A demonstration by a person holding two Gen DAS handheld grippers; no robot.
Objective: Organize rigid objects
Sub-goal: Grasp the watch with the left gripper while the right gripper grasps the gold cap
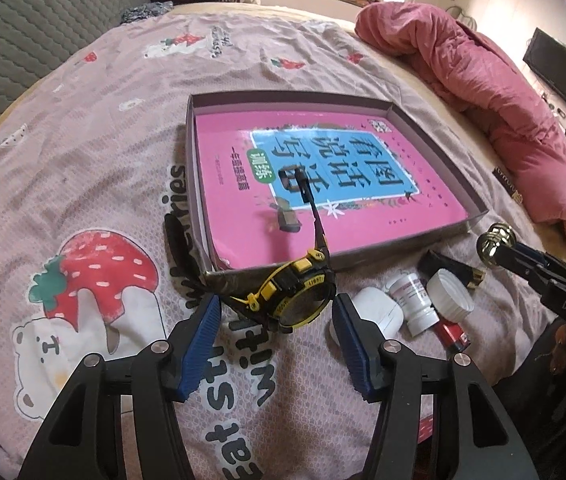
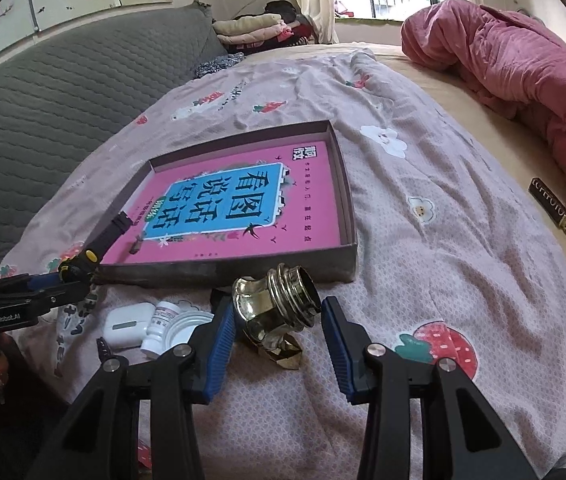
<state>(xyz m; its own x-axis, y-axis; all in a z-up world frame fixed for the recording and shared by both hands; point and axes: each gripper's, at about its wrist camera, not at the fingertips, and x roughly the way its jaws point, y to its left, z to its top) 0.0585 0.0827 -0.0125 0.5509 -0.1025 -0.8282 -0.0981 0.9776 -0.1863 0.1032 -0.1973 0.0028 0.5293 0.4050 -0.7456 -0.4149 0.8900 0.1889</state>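
A shallow brown box [image 1: 435, 236] [image 2: 345, 184] lies on the bed with a pink book [image 1: 323, 184] [image 2: 219, 208] in it. My left gripper [image 1: 275, 308] is open, its blue pads either side of a black-and-yellow watch [image 1: 295, 284] whose strap reaches over the box edge; the watch shows in the right wrist view [image 2: 91, 258]. My right gripper [image 2: 279, 320] is open around a shiny brass-coloured bottle [image 2: 279, 300]; the bottle shows in the left wrist view [image 1: 497, 242], and I cannot tell if it is lifted off the bed.
A white earbud case [image 1: 379, 312] [image 2: 127, 324], a white pill bottle [image 1: 413, 300] [image 2: 161, 326], a white lid [image 1: 451, 294], a red item [image 1: 453, 334] and a black box [image 1: 455, 272] lie in front of the box. A pink quilt [image 1: 483, 92] [image 2: 523, 64] is heaped at right.
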